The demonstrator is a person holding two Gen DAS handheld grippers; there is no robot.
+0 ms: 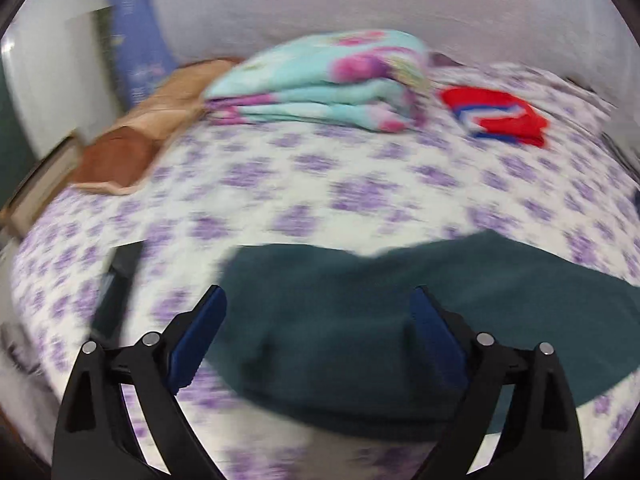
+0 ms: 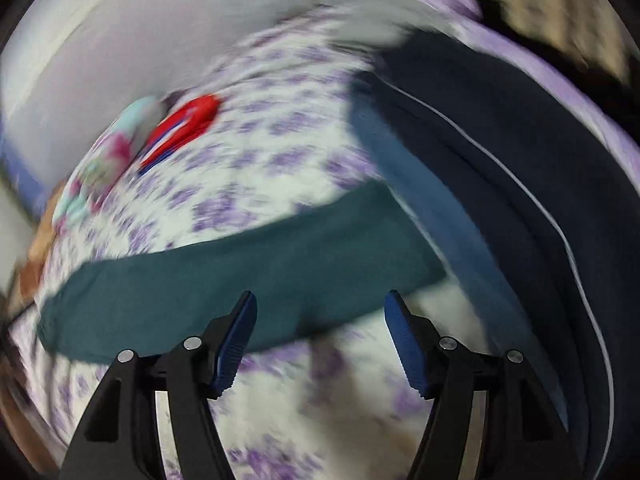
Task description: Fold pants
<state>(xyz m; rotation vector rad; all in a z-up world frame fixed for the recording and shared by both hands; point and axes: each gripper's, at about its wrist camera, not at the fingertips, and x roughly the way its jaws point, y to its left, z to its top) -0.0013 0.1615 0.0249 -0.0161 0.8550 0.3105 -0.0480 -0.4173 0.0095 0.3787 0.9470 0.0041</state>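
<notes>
A: What do the pants [image 1: 400, 320] look like?

B: Dark teal, plain, one pair. They lie as a long flat band across the near part of the bed [image 1: 320, 184], which has a white cover with purple flowers. In the right wrist view the same band [image 2: 240, 280] runs from the lower left up to the right, where its end meets a blue garment [image 2: 420, 208]. Both views are smeared, so seams and waistband cannot be made out.

A: And the tongs?

B: Two of them. The left gripper [image 1: 318, 320] has its jaws spread wide, hanging over the teal cloth with nothing between its blue pads. The right gripper [image 2: 320, 320] is also spread, its tips over the near edge of the pants, pinching nothing. Whether either touches the fabric I cannot tell.

A: What else is on the bed?

B: One folded blanket [image 1: 320, 84], turquoise with pink blotches, at the far side near the wall [image 1: 360, 4]. Just beside it, one folded red cloth [image 1: 496, 114] with blue and white stripes. One brown pillow [image 1: 132, 140] at the far left edge, with a blue flowered pillow [image 1: 136, 44] standing behind it.

A: Anything close to the pants?

B: On the right, the blue garment, and beyond it one dark navy garment [image 2: 500, 140] with a thin white line running along it. On the left, a dark object [image 1: 120, 280] lies on the cover, too blurred to name.
</notes>
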